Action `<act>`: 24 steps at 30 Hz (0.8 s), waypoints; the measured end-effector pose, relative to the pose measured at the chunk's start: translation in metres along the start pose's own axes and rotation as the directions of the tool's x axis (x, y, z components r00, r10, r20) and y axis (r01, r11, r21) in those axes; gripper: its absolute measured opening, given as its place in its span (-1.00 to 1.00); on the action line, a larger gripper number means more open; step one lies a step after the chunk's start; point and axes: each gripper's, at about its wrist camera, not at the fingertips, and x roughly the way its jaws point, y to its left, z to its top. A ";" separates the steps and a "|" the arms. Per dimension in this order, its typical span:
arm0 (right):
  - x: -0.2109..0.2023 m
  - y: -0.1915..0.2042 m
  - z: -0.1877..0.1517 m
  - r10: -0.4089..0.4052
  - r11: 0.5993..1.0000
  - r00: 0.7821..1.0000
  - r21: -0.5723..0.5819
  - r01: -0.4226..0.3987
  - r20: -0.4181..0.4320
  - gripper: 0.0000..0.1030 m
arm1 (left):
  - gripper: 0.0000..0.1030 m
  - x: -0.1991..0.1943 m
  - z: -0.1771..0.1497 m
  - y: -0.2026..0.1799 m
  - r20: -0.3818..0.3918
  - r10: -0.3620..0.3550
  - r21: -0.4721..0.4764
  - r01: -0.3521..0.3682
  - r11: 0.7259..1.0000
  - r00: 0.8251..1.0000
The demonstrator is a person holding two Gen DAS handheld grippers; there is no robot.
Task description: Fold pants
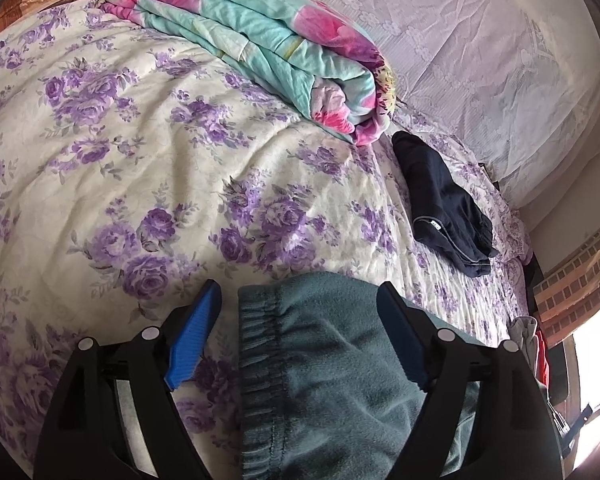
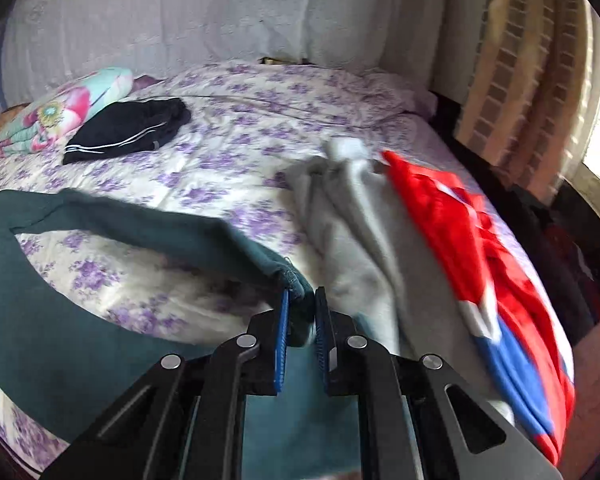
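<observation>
Teal fleece pants [image 2: 40,280] lie across the floral bed [image 2: 240,160], one leg arcing from the right claw [image 2: 300,312], pressed onto its hem. Left claw [image 1: 300,332] is spread, straddling the elastic waistband [image 1: 260,360], nearer the pants' far end.

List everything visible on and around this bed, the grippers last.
teal fleece pants: one, dark teal, near edge, waistband between the left fingers, one end pinched by the right gripper
folded navy garment: one, navy with pale piping, beside the quilt
folded floral quilt: one, turquoise and pink, far side
grey garment: one, light grey, crumpled on the right
red and blue garment: one, next to the grey one
purple-flowered bedspread: one, cream, under everything
left gripper: black, blue pads, open
right gripper: black, blue pads, shut
</observation>
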 end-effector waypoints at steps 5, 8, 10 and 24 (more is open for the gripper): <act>-0.010 -0.069 -0.041 -0.051 0.978 0.997 0.199 0.063 -0.065 -0.41 | 0.51 0.001 0.000 -0.001 -0.001 0.006 0.009 -0.006 1.000 1.000; -0.005 -0.066 -0.048 0.177 0.932 0.984 0.327 -0.157 -0.033 -0.26 | 0.52 0.001 0.000 -0.001 -0.001 0.005 0.009 -0.005 1.000 1.000; 0.010 -0.053 -0.037 0.304 0.887 0.952 0.371 -0.276 -0.019 -0.22 | 0.52 0.000 0.000 -0.001 0.000 0.002 0.008 -0.002 1.000 1.000; 0.077 -0.016 -0.002 0.347 0.898 0.926 0.338 -0.281 -0.151 0.14 | 0.65 0.000 0.000 -0.004 -0.007 -0.003 0.024 0.004 1.000 1.000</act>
